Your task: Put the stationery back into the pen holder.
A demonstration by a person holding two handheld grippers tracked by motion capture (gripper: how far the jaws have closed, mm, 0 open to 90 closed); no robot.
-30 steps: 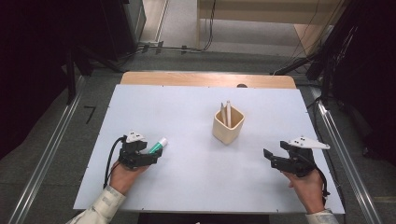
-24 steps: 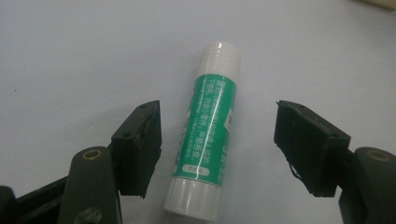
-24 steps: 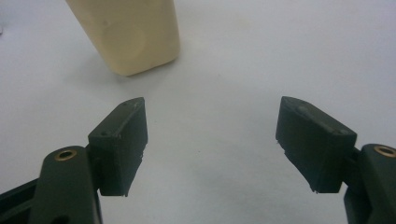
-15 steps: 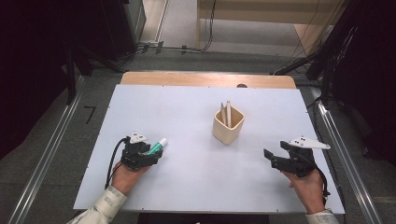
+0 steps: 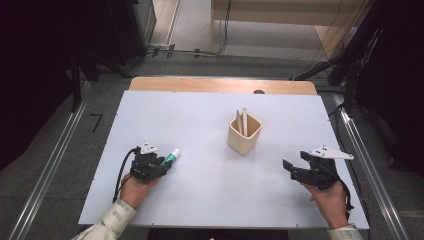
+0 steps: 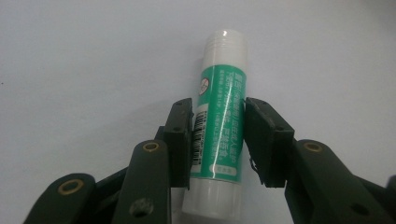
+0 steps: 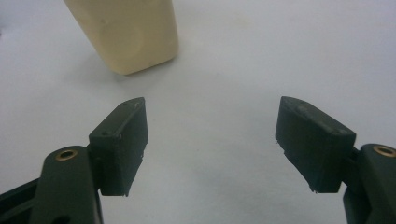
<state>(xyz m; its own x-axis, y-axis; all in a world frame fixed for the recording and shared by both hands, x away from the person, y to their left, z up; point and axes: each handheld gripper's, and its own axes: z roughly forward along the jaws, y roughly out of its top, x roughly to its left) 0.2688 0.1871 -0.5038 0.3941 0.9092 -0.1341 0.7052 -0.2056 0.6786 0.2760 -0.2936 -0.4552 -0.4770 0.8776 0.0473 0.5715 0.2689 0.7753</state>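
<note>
Glue stick (image 6: 219, 126) green-and-white — pen cup (image 5: 244, 134) cream — table (image 5: 200, 120) white.

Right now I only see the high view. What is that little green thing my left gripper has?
Observer: It's a glue stick, white with a green label. The left gripper has its jaws closed on the middle of it.
Operator: Is it lying down or up in the air?
Observer: I can't tell for sure. The left gripper view shows the white table right behind it.
Operator: And my right gripper, is it holding something?
Observer: No. The right gripper is wide open with nothing between its jaws, just bare table.
Operator: What's in front of it?
Observer: The cream-coloured cup, up and to the left in the right gripper view, apart from the jaws.
</note>
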